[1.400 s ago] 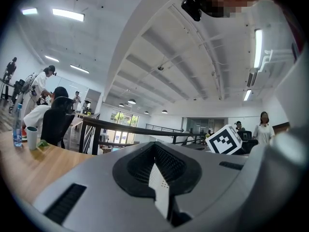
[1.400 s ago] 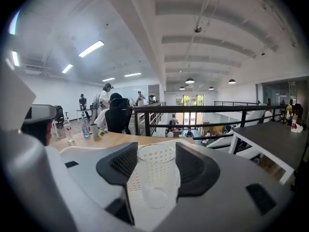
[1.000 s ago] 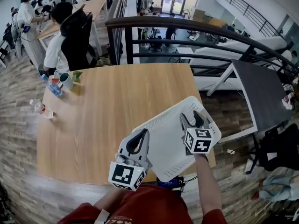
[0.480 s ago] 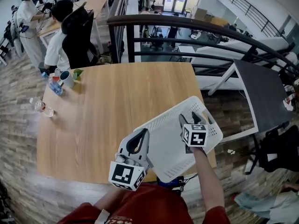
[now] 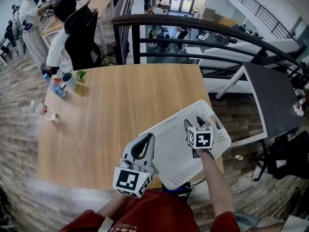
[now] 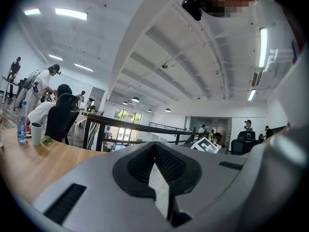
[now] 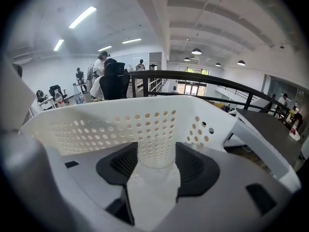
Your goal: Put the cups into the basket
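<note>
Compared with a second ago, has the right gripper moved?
Yes. The right gripper, shut on a cup, has sunk deeper into the basket, shifting from the basket's right rim toward its middle.

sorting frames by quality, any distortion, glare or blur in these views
Head view: fisheye bends the railing and the table edges; even daylight, sharp. Left gripper view: dark round vignette, bright ceiling strip lights, a mosaic patch at the top. Right gripper view: same vignette; the clear cup barely shows against the perforated basket.
</note>
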Demonstrator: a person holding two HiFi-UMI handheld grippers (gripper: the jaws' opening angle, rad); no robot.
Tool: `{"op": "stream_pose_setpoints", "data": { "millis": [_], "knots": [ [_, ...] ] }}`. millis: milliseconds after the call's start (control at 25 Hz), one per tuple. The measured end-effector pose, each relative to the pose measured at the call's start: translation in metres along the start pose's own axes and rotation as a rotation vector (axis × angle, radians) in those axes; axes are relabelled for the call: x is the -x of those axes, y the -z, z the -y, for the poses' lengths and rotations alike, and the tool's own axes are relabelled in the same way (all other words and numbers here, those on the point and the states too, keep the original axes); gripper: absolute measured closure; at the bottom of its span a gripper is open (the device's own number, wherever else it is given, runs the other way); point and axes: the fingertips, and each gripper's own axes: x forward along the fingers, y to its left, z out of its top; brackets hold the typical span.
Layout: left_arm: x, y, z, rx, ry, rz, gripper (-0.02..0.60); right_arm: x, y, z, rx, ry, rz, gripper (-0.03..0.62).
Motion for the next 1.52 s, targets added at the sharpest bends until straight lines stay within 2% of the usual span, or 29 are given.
{"op": "stream_pose_setpoints", "data": {
  "millis": [880,1320,1520],
  "knots": [
    [-0.003,0.0,-0.001,-0.011,0.004,-0.006,0.575,-0.011,0.018,-0.008,0.016,-0.048,-0.099,0.342],
    [-0.005,0.003,0.006,-0.005,0.024,-0.008,0.575,0.0,0.029,-0.014,0.1,-0.063,-0.172,0.341],
    [-0.007,0.006,0.008,-0.006,0.026,-0.005,0.575,-0.004,0.031,-0.013,0.107,-0.062,-0.165,0.341]
  ]
}}
